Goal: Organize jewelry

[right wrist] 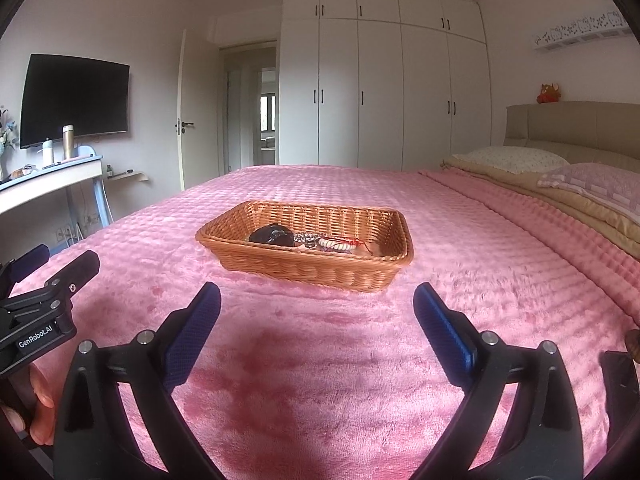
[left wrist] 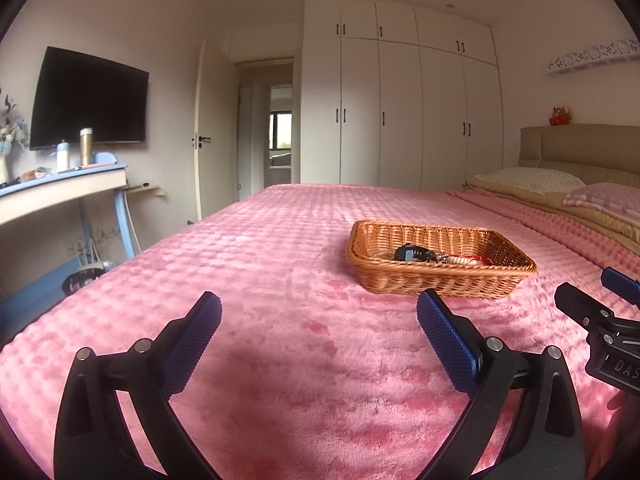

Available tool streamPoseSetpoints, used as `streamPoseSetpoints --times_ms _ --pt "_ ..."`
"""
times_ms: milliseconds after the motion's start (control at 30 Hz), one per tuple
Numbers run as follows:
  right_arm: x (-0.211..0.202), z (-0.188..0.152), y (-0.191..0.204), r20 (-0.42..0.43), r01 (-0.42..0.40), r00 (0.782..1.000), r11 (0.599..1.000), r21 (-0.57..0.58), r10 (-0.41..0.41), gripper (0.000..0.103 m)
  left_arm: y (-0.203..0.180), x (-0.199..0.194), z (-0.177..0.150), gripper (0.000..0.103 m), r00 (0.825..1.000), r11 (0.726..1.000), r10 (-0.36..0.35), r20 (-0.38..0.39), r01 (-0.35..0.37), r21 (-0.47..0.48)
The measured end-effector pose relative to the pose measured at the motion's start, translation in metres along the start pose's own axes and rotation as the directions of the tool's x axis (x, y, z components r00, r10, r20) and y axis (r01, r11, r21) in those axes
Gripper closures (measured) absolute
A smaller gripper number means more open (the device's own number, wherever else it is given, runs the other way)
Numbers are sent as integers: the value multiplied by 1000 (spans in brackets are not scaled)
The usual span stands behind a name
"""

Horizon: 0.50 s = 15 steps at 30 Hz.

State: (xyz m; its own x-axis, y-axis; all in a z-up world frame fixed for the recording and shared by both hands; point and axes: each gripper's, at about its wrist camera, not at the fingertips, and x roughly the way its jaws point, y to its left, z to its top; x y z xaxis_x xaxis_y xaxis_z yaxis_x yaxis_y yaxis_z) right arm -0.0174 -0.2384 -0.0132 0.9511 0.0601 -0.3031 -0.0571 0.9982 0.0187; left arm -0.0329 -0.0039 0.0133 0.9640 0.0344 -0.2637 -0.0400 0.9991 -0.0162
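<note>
Your left tongs [left wrist: 319, 320] and right tongs [right wrist: 317, 310] both stand released, grasping nothing, above the pink bed [right wrist: 320, 360]. The wicker basket [right wrist: 312, 266] ahead holds mixed jewelry [right wrist: 340, 243].

Bed w/ pink plush blanket [right wrist: 320, 360]; wicker basket [right wrist: 304, 268] on it mid-bed, pillows [right wrist: 516, 160] at headboard end.

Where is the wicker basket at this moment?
The wicker basket sits on the pink bedspread, ahead of both open grippers: center in the right wrist view, right of center in the left. Jewelry lies inside.
</note>
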Motion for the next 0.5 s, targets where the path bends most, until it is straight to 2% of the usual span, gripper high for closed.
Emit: streamPoseSetpoints --times_ms 500 --pt "0 -2 4 -4 5 1000 1000 -18 -6 9 1 2 0 8 1000 1000 -3 -13 3 -9"
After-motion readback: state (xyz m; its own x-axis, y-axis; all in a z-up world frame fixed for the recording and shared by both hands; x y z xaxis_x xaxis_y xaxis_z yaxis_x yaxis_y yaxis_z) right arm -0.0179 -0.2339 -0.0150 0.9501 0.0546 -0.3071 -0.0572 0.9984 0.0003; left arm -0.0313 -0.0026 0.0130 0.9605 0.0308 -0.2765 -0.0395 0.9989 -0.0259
